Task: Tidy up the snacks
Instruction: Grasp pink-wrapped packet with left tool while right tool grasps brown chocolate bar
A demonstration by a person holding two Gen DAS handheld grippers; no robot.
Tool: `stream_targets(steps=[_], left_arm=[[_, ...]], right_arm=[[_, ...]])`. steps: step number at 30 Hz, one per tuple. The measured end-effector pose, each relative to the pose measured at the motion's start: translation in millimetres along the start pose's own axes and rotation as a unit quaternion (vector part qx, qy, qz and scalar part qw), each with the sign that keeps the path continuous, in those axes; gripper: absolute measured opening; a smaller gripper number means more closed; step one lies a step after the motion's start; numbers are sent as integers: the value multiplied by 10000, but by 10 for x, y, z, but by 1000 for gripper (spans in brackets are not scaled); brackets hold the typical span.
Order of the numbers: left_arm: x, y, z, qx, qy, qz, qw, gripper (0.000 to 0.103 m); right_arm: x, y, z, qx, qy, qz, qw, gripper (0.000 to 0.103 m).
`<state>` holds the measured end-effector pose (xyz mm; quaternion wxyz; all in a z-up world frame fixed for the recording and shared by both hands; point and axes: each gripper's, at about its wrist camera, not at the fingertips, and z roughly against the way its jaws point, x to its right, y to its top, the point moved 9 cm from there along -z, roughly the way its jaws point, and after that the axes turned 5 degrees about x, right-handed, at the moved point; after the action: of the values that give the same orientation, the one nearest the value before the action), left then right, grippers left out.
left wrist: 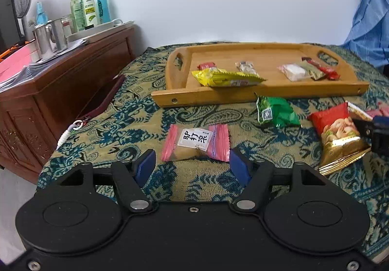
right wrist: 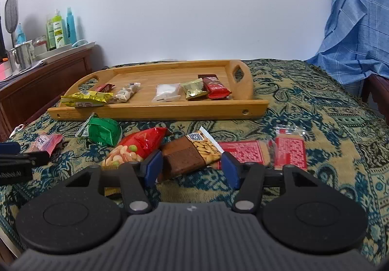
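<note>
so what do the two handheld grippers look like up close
Left gripper: smooth black body, two round discs, black linkage arms with silver pins, blue finger pads. Right gripper: same build, but its centre housing is ribbed dark grey. No hands, sleeves or cables visible.

Blue cloth [right wrist: 359, 28] cut off rightward

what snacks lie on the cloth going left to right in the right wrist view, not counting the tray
pink packet → green packet → red nut bag → brown almond bar → wide red-printed cracker pack → last red-printed cracker pack
</note>
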<state>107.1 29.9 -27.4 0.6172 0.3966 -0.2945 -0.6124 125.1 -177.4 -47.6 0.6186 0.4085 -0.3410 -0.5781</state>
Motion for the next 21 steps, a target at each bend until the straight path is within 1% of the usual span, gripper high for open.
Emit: stream_targets(steps=[6, 8, 11, 15, 16, 17, 18, 19, 21], left_arm=[[29, 5, -96, 40, -52, -51, 10000, 68], [35, 3, -137, -12, -85, -36, 10000, 68], [19, -1, -174, -54, -199, 188, 9996, 64], [2, 2, -163, -41, -322, 347, 9989, 55], [1, 5, -157, -32, -325, 350, 9989, 53], [5, 7, -151, -24, -327, 336, 9989, 52], [10, 13, -143, -9, -325, 324, 9989, 49], [17, 18, -132, 14, -322, 310, 9990, 47], [31, 25, -117, 18, -312, 302, 9991, 45]], right_arm=[[-48, 30, -123, -18, 46, 126, 9999, 79], [-70, 38, -157, -22, 88, 158, 9998, 81], [-119, 39, -197, -17, 129, 282, 9995, 82], [-150, 52, -234, -18, 233, 271, 9994, 83], [-154, 55, -241, -23, 263, 261, 9993, 75], [-164, 57, -246, -34, 308, 258, 9992, 69], [-177, 56, -254, -51, 324, 291, 9990, 64], [-192, 55, -257, -41, 311, 355, 9989, 53], [-222, 37, -274, -121, 378, 394, 9984, 52]])
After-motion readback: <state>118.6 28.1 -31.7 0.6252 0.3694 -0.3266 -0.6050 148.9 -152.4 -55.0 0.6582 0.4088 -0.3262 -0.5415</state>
